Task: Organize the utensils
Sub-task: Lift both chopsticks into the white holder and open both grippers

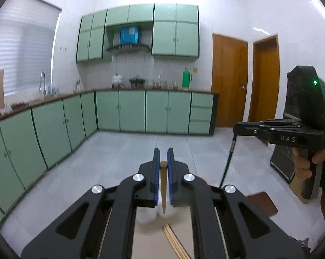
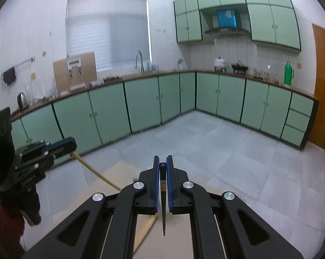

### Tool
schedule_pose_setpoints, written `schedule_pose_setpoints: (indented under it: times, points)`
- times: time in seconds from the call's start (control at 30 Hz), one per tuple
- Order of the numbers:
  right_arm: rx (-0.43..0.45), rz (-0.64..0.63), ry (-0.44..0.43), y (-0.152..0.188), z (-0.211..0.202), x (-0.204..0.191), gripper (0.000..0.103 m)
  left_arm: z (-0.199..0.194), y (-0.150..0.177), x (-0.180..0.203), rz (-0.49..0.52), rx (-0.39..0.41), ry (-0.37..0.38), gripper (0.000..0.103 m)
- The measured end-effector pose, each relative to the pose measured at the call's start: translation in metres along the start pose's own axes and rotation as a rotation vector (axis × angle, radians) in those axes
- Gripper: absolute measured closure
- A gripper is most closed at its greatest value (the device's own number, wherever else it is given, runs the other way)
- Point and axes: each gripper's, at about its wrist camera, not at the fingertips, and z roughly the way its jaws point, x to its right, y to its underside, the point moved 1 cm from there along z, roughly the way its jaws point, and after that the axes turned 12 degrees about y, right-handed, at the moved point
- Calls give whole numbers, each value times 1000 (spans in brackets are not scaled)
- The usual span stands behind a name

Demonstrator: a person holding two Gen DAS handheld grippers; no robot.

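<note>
We see a kitchen with green cabinets [image 1: 132, 110] along two walls and a grey tiled floor [image 2: 216, 151].

The left gripper [image 1: 163, 157] is closed on a wooden chopstick [image 1: 163, 185]. The blue pads [image 1: 156, 172] press on it from both sides, and the stick hangs down with its thin tip pointing to the table below. From the right wrist view the same gripper [image 2: 70, 144] appears at the left edge, and the wooden stick [image 2: 93, 170] runs down from it in a slant.

The right gripper [image 2: 163, 161] is also pressed together, and it pinches a dark chopstick [image 2: 163, 211] with a black top end. This stick also points down. In the left wrist view we see the right gripper [image 1: 237, 127] from the side, a hand [image 1: 307, 161] around its handle, and the dark stick [image 1: 228, 159] hanging under its fingers.

Both sticks are in the air, above a light brown table [image 1: 147, 243]. On this table more wooden sticks [image 1: 173, 239] lie together, and a white object [image 1: 147, 213], blurred, stands under the left gripper. We cannot tell what it is.
</note>
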Motion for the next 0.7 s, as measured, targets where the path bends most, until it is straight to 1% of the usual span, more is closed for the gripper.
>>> schedule_pose_setpoints:
  times: [0.1,0.2,0.3,0.43,0.53,0.57,0.67,0.7]
  points:
    - [46,3,27,-27,12,-3,97,14,-16,-1,31,12,-27,97]
    - [64,33,36,-43,32,-3,97,36,-23,-6,47,11,-53,97]
    - [70,44,62,-48,57,-2,97,59,-22,-14,49,3,-74,97]
    - [64,77,72,-41,91,2,97,87,-14,-26,42,-21,-79,97]
    - [21,105,64,-27,116,3,97,106,-2,-35,28,-62,-67,97]
    - [-5,108,59,-20,126,3,97,113,3,-38,22,-84,-73,97]
    - [-45,101,55,-7,138,0,95,122,15,-48,-6,-117,-70,94]
    - [-44,95,57,-4,138,-1,94,121,19,-50,-5,-120,-71,90]
